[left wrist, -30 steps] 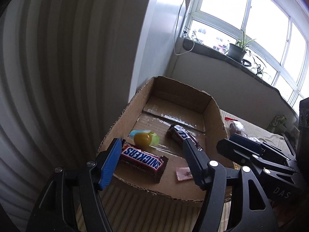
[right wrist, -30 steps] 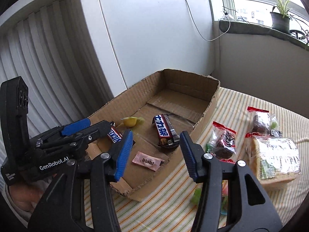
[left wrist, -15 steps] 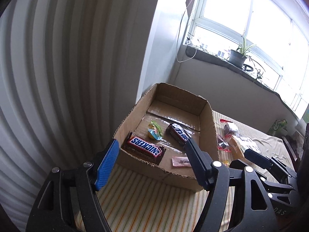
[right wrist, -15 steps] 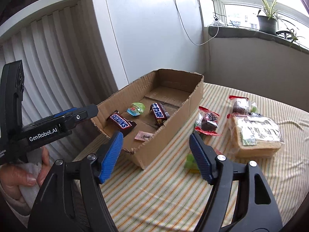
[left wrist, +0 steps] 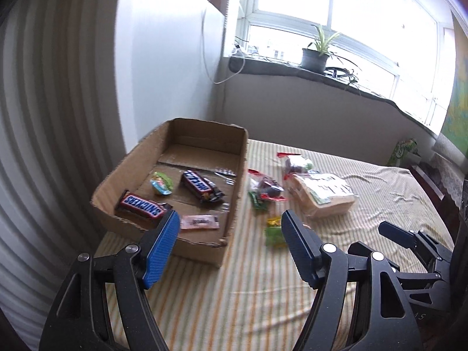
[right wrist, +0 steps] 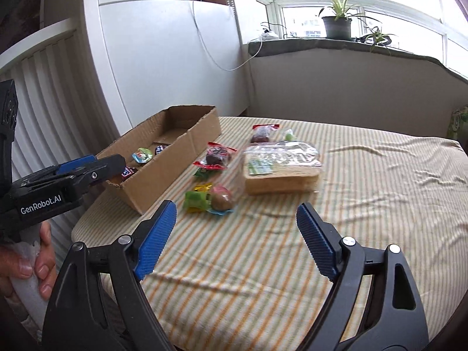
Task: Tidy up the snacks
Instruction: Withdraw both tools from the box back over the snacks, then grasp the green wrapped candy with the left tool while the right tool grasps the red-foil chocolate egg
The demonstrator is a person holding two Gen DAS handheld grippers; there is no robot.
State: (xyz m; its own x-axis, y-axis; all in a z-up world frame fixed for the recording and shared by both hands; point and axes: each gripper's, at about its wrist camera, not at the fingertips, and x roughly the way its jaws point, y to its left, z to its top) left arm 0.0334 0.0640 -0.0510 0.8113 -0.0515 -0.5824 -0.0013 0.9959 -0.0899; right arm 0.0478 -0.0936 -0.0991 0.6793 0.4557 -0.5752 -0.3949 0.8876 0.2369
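We have both grippers pulled back from the box [left wrist: 234, 175] and empty. The right gripper [right wrist: 237, 234] sits low in its frame with jaws wide apart; they have just been opening, and nothing lies between them. The left gripper [left wrist: 229, 248] is likewise spread, with only striped cloth [right wrist: 365, 204] and the box's near corner showing between its fingers.

The box lies at left centre in both views, its long axis running away toward the wall. Inside we see a Snickers [left wrist: 142, 206], a second dark bar [left wrist: 200, 185], a green sweet [left wrist: 161, 182] and a pink sachet [left wrist: 200, 221].

The loose snacks still out on the cloth are what we judge the coming move turns on. In the right view they lie just above the gap between our jaws and slightly left: a green wrapper [right wrist: 194, 200] touching a brown ball [right wrist: 222, 201], with a yellow wrapper [right wrist: 203, 187] just behind. Further up are a red-edged packet [right wrist: 215, 156], another packet [right wrist: 263, 133] and the bread bag [right wrist: 280, 163], whose long axis runs across the frame.

The right gripper looks the nearer to this cluster; in the left view the same sweets sit just past the right finger. We judge the green wrapper and ball the likeliest next pick. They touch, so closing on one may drag the other. The box wall stands just left of them.
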